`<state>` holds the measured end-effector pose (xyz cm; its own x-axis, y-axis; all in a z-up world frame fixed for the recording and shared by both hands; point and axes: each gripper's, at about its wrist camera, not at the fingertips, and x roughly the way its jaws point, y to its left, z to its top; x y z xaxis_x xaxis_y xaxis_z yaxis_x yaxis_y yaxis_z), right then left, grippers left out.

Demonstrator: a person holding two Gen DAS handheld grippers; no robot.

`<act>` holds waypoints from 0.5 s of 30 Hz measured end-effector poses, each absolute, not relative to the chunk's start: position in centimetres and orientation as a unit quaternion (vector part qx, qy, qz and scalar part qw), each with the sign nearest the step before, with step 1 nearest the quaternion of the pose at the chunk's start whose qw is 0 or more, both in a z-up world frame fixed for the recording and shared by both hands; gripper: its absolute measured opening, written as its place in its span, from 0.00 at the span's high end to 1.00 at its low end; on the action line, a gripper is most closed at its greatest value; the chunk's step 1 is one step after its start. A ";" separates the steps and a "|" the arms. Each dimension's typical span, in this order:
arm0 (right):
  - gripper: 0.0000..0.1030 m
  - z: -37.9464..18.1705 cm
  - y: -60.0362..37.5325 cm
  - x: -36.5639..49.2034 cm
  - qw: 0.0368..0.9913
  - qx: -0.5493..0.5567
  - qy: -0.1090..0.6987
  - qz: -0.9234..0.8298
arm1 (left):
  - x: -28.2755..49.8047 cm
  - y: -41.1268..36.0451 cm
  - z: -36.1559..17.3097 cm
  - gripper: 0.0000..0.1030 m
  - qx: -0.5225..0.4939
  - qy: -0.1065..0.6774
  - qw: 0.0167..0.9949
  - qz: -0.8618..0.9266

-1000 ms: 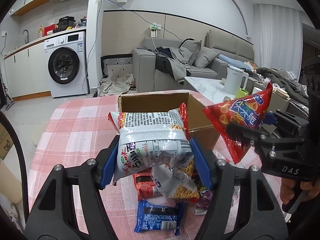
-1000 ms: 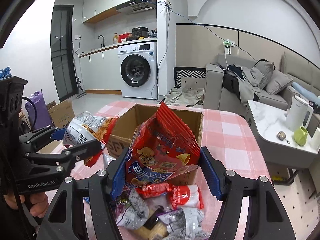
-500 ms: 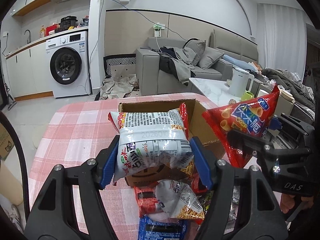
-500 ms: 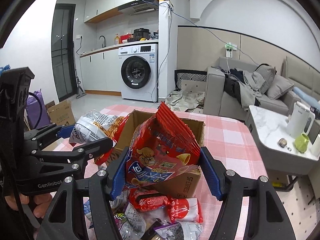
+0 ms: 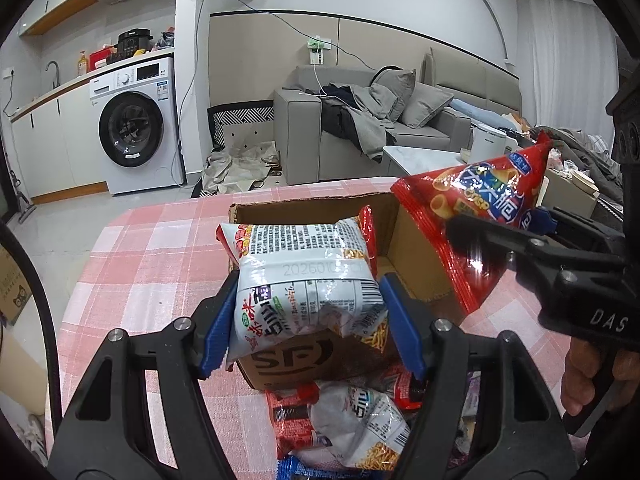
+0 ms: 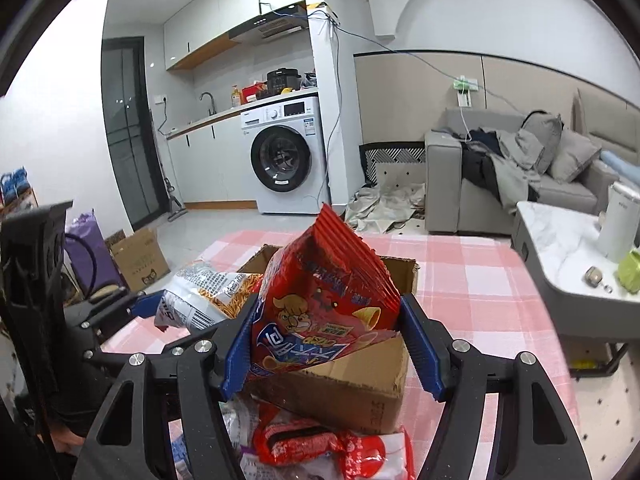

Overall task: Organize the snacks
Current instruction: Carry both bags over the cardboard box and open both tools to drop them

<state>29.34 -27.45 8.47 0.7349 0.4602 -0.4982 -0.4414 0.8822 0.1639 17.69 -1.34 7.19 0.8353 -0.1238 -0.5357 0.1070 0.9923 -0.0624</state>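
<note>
Two bags were in the air at once, one per hand, and both were closing on the same target. The left gripper (image 5: 310, 320) had its blue fingers (image 5: 218, 330) pinching a white-and-red snack bag (image 5: 304, 280) across its width, the bag standing roughly upright with its long axis running up and away from the fingers. The right gripper (image 6: 334, 348) was clamped the same way on a red snack bag (image 6: 324, 300), whose crimped top edge pointed up and slightly left.

What mattered was the cardboard box (image 5: 404, 256) on the pink-checked bench (image 5: 152, 264): it sat directly ahead of and below both bags, its open top facing up. In the left wrist view the white bag's upper half already overlapped the box mouth, while the red bag (image 5: 480, 216) hung over the box's right wall. In the right wrist view the red bag covered the near rim of the box (image 6: 360, 392), with the white bag (image 6: 200, 300) off to the left of the opening, so the right hand looked a touch nearer. More loose packets (image 5: 352, 424) lay on the bench in front of the box, waiting their turn.

A short push forward, then a drop, looked like the call.
</note>
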 end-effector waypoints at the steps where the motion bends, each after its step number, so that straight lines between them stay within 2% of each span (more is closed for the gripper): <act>1: 0.33 8.4 -27.5 29.8 0.931 0.020 0.274 0.240 | 18.0 -1.3 7.1 0.36 -0.015 0.282 0.958 -0.059; 15: 0.33 6.8 -27.2 31.3 0.926 0.023 0.297 0.232 | 20.6 -0.8 5.8 0.35 -0.020 0.289 0.956 -0.051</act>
